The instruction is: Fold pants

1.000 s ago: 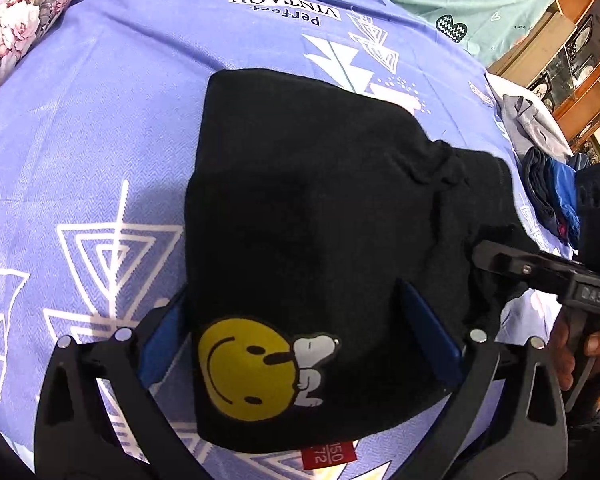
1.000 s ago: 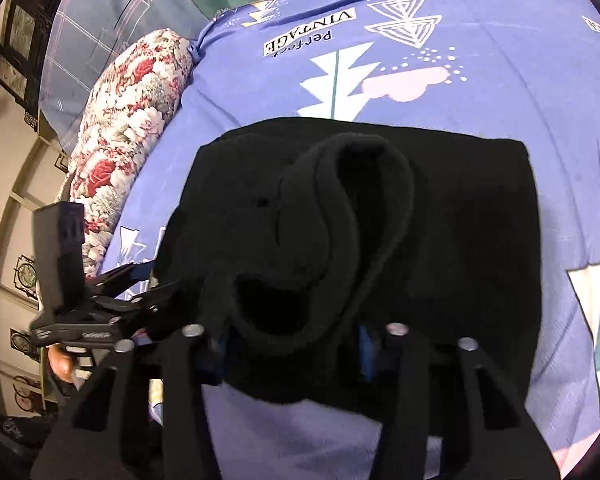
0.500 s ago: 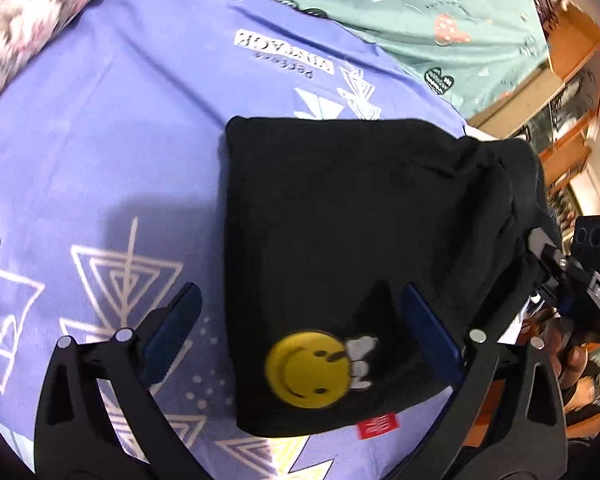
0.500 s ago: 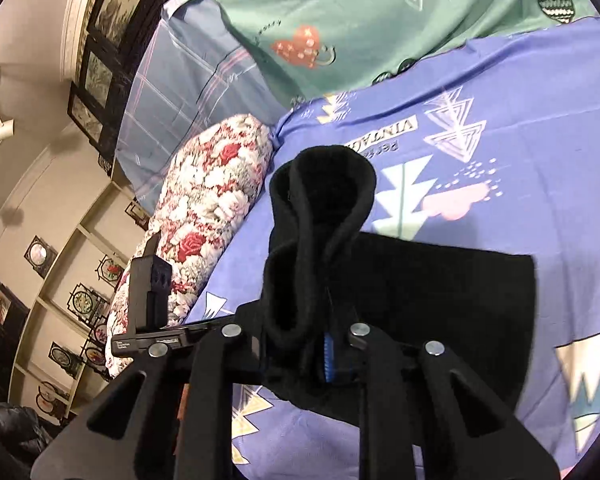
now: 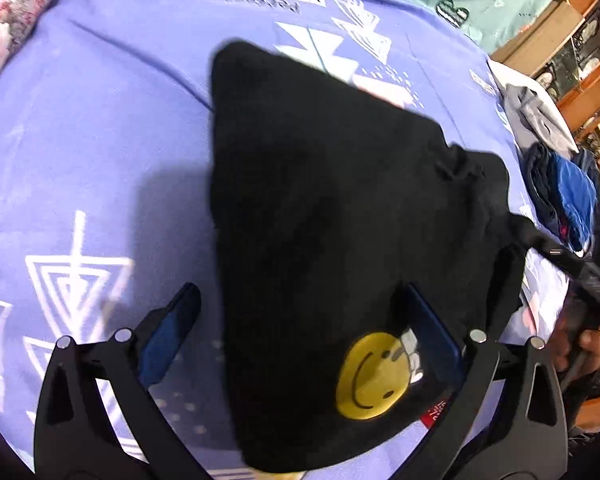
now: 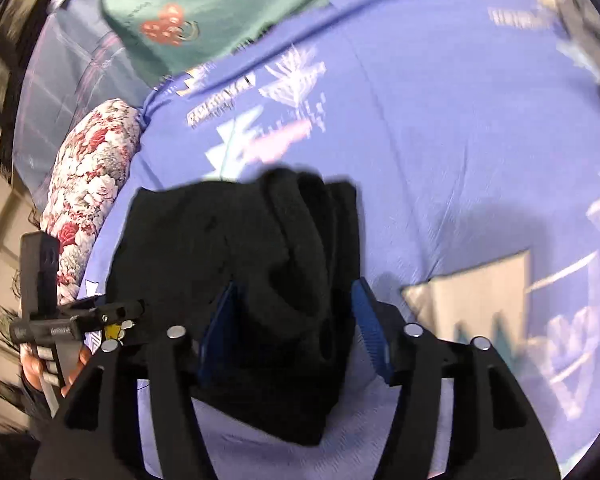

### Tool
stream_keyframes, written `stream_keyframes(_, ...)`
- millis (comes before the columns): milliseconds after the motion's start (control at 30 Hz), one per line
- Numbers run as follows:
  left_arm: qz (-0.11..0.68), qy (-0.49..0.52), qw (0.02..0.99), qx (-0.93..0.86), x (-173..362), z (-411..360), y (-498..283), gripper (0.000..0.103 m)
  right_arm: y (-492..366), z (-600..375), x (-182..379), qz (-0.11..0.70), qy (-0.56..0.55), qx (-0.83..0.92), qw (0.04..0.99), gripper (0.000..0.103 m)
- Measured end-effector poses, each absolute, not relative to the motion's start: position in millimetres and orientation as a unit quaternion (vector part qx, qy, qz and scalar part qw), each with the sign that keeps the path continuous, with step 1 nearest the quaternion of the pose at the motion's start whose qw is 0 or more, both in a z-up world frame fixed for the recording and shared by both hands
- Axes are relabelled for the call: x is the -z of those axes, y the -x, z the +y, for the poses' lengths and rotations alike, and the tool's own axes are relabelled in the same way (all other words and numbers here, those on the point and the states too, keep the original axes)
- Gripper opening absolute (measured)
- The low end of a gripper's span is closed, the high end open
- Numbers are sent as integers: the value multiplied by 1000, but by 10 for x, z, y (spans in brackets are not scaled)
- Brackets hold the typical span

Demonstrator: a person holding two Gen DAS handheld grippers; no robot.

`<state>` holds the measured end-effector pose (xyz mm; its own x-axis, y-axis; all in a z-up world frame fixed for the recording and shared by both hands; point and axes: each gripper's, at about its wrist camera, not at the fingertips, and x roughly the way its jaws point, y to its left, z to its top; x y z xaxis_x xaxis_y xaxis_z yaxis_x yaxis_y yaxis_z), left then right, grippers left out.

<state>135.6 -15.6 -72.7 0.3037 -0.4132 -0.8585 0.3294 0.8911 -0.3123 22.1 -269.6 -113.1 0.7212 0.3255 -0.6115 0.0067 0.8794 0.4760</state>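
Leftmost, in the left wrist view, the purple printed bedsheet [image 5: 92, 128] carries the black pants [image 5: 332, 208], already doubled into a compact bundle near the middle of the bed, with the yellow smiley patch [image 5: 370, 376] at the near corner. I hold my left gripper [image 5: 300, 334] spread wide over that near edge: its left pad [image 5: 168, 336] hangs above bare sheet and its right pad [image 5: 432, 340] lies just beside the patch, so nothing is pinched. Further right, a small pile of blue and grey clothes [image 5: 560, 196] sits at the bed's far edge, well apart from the bundle.

In the right wrist view, a floral pillow [image 6: 88, 208] lies at left, the left hand [image 6: 44, 368] is seen on its tool, and the thick rolled fold of the pants [image 6: 260, 280] sits between the fingers of my right gripper [image 6: 296, 330]. Those jaws have just been opening; the blue pads [image 6: 370, 332] now appear to stand off the cloth rather than squeeze it.

Step in hand, as I judge it: releasing the last fold. The next move calls for drawing the right gripper back without dragging the roll open, then pressing the bundle flat and squaring its edges
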Motion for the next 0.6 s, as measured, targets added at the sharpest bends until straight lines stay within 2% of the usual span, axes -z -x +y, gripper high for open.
stream_keyframes(100,522,41,823,222,591,-117,-1477,101,-173,-2713,841,310,-209,-90,923,61)
stream_keyframes(233,510,59,829,221,483,-104,-1740,101,-479,-2470,760,313,-212,-148,914,61)
stream_keyframes(367,520,49,831,189,599,-222,-2039,101,-767,-2279,882,341,-205,-172,901,63)
stream_keyframes(467,554,65,813,170,820,-181,-2271,101,-897,-2389,1101,374,-196,-136,896,64)
stream_keyframes(533,543,44,822,165,824,-258,-2299,101,-905,-2556,1305,406,-198,-93,887,64)
stream_keyframes(600,542,13,825,161,829,-335,-2279,101,-884,-2605,1424,422,-170,-39,890,87)
